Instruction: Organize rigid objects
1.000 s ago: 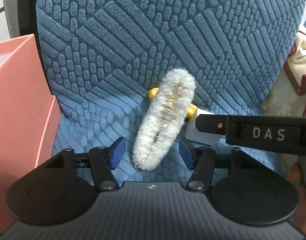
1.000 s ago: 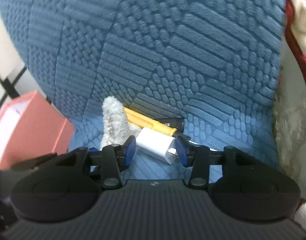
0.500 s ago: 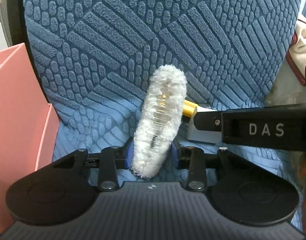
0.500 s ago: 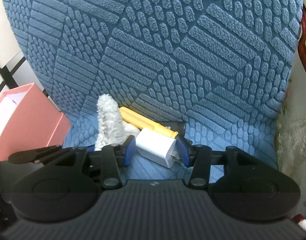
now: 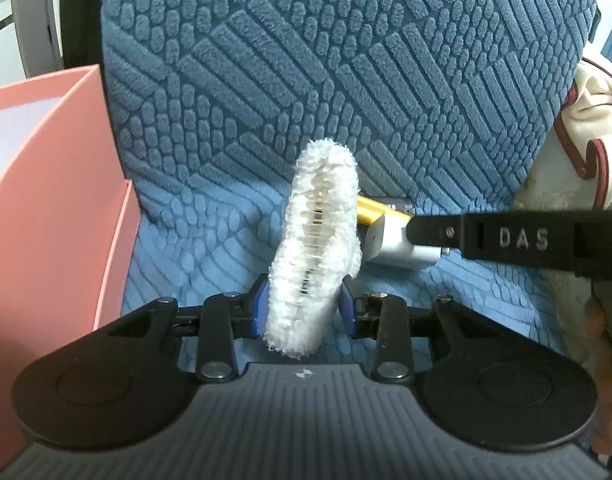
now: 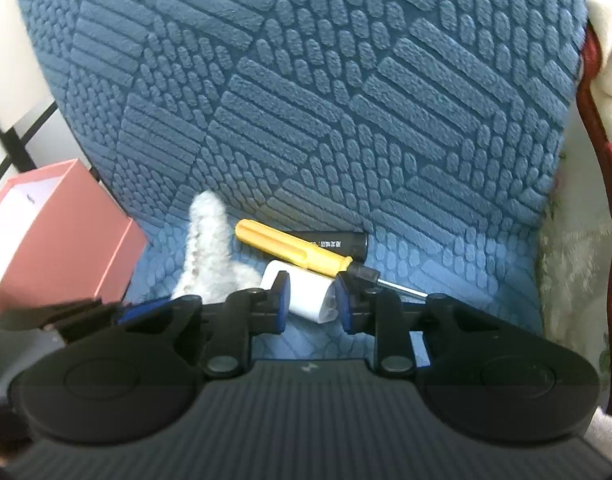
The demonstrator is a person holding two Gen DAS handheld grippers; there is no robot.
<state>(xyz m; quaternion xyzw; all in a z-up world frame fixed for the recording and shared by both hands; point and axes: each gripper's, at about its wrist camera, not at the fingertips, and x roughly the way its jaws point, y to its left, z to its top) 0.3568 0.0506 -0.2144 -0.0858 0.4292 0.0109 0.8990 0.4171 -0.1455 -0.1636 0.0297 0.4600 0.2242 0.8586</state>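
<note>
Covering nearly everything in both views, a blue textured chair cushion (image 5: 386, 80) bears the loose items. At nine o'clock stands a pink box (image 5: 46, 208), touching the cushion's edge. Near centre, the left gripper (image 5: 302, 312) has just closed its blue pads on the lower end of a fluffy white hair clip (image 5: 314, 248), which stands upright. At three o'clock from the clip, the right gripper (image 6: 312, 300) has just closed on a white charger (image 6: 306, 292). Behind the charger, toward twelve o'clock, lie a yellow-handled screwdriver (image 6: 290, 248) and a black cylinder (image 6: 334, 244).
</note>
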